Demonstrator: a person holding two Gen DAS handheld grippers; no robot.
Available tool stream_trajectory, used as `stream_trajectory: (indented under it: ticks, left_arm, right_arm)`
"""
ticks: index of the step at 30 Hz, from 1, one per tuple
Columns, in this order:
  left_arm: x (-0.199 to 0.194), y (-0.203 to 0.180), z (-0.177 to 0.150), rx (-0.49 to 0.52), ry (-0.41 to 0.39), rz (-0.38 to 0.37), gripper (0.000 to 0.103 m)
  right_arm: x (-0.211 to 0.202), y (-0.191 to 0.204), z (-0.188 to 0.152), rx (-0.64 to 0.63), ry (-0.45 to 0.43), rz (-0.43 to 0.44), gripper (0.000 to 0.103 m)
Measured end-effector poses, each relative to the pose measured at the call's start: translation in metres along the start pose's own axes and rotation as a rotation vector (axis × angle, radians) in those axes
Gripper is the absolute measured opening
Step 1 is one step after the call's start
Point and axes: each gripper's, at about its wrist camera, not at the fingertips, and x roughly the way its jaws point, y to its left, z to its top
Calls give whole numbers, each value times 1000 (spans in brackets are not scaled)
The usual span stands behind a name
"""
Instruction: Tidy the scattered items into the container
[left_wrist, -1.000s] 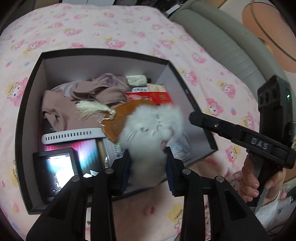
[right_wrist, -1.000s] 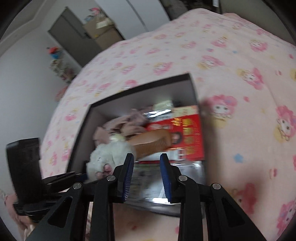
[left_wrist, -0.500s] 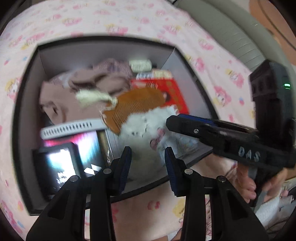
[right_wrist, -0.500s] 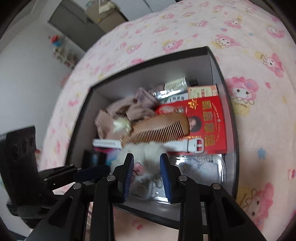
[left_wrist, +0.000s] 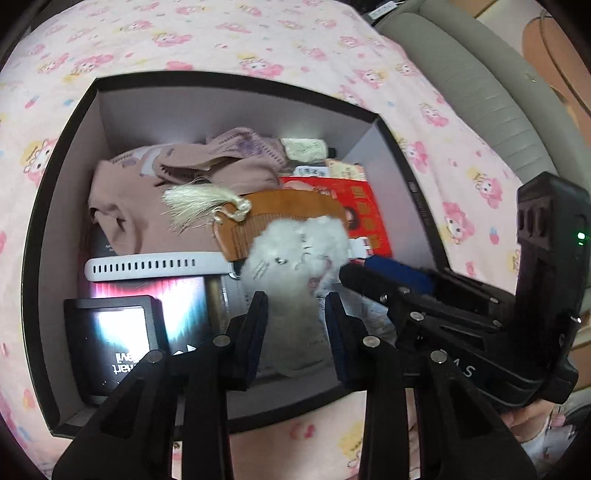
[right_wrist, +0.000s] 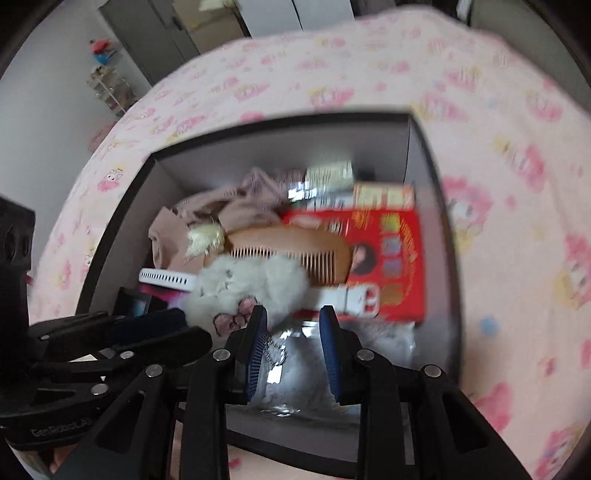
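A black open box with grey inner walls lies on the pink bedsheet; it also shows in the right wrist view. A white fluffy cat toy lies inside at the near edge, over a wooden comb and a white strap. My left gripper is open, its fingers on either side of the toy's lower part, not squeezing it. My right gripper is open and empty over the box's near right part, beside the toy.
The box also holds pink cloth, a red booklet, a small black box, a shiny clear packet and small packets at the back. A grey headboard runs at the right. The pink patterned sheet surrounds the box.
The left gripper lowered the cat toy into the box and its jaws now stand apart from it. The right gripper moved in over the box's near right side.
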Motion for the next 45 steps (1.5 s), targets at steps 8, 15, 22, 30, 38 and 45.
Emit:
stream_trajectory:
  ticks: [8, 15, 22, 30, 38, 45]
  left_arm:
    - [12, 1, 3, -40, 30, 22, 35]
    - [-32, -9, -6, -11, -144, 91, 58]
    - [-94, -29, -5, 31, -374, 200, 99]
    - [-160, -54, -6, 78, -495, 234, 102]
    - [-216, -73, -56, 104, -560, 275, 102]
    - [-241, -80, -120, 108, -613, 314, 102]
  right_arm:
    - [12, 11, -5, -41, 40, -102, 27]
    - [-25, 13, -11, -7, -62, -162, 37]
    - [-96, 25, -15, 8, -288, -285, 75]
    - [-173, 37, -13, 74, -413, -322, 75]
    - [-232, 69, -50, 30, -484, -376, 75]
    - [-252, 89, -101, 11, -518, -350, 75]
